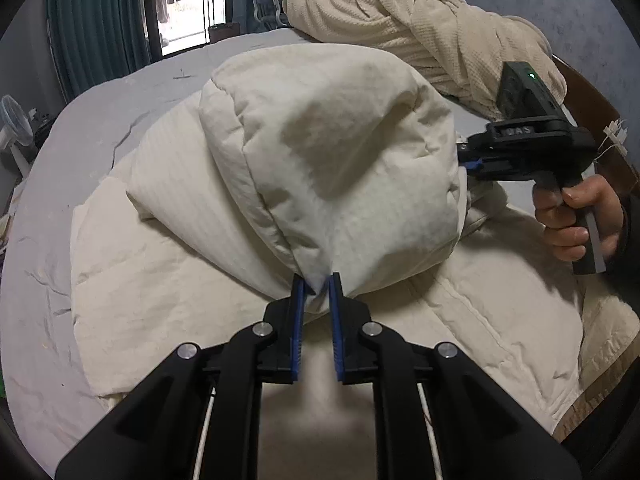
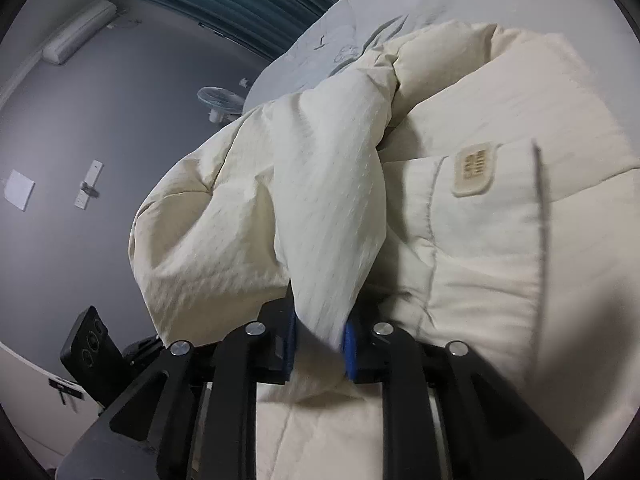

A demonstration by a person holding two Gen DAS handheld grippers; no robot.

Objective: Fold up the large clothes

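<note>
A cream padded jacket (image 1: pixel 168 280) lies spread on a bed with a pale grey sheet (image 1: pixel 80 128). My left gripper (image 1: pixel 317 286) is shut on a raised fold of the jacket (image 1: pixel 328 152), held up above the rest. My right gripper (image 1: pixel 466 156) grips the same raised fold at its right side, held by a hand (image 1: pixel 576 216). In the right wrist view my right gripper (image 2: pixel 320 320) is shut on a thick fold of the jacket (image 2: pixel 320 208). A rubber logo patch (image 2: pixel 474 174) shows on the jacket's flat part.
A cream fleece garment (image 1: pixel 420 24) lies heaped at the far side of the bed. A wooden headboard (image 1: pixel 592 120) is at the right. A standing fan (image 1: pixel 16 128), teal curtains (image 1: pixel 92 20) and a window stand beyond the bed.
</note>
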